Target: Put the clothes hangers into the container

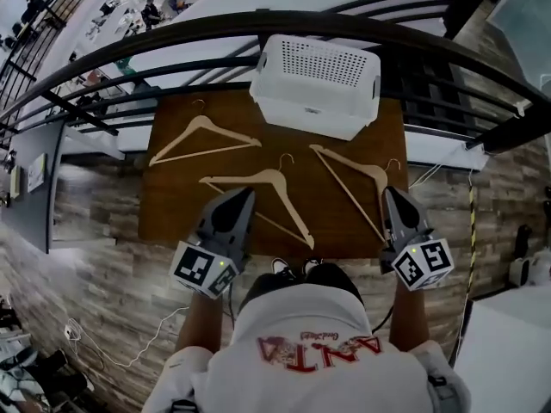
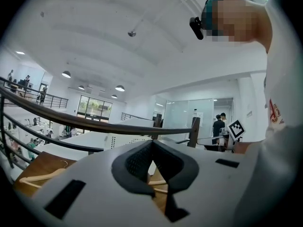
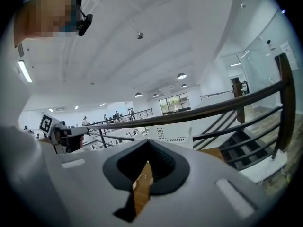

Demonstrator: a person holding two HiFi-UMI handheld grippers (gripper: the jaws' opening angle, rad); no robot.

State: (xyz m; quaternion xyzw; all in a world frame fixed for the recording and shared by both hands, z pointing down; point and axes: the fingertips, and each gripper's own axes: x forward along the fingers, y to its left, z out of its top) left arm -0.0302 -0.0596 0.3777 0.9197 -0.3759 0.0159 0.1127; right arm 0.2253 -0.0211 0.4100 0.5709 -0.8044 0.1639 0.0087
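Note:
Three wooden hangers lie on the brown table (image 1: 172,205): one at the left (image 1: 204,136), one in the middle (image 1: 267,186), one at the right (image 1: 351,177). The white perforated container (image 1: 317,84) stands at the table's far edge. My left gripper (image 1: 248,194) hangs shut over the middle hanger's near left arm, nothing in it. My right gripper (image 1: 387,191) is shut and empty just right of the right hanger. In the left gripper view the jaws (image 2: 152,143) meet, with the left hanger (image 2: 40,174) beyond. In the right gripper view the jaws (image 3: 147,142) meet above a hanger hook (image 3: 140,178).
A black railing (image 1: 284,20) curves behind the table and the container. The table's near edge lies close to the person's shoes (image 1: 297,267). Wood-look floor surrounds the table, and a white cable (image 1: 146,338) trails at the lower left.

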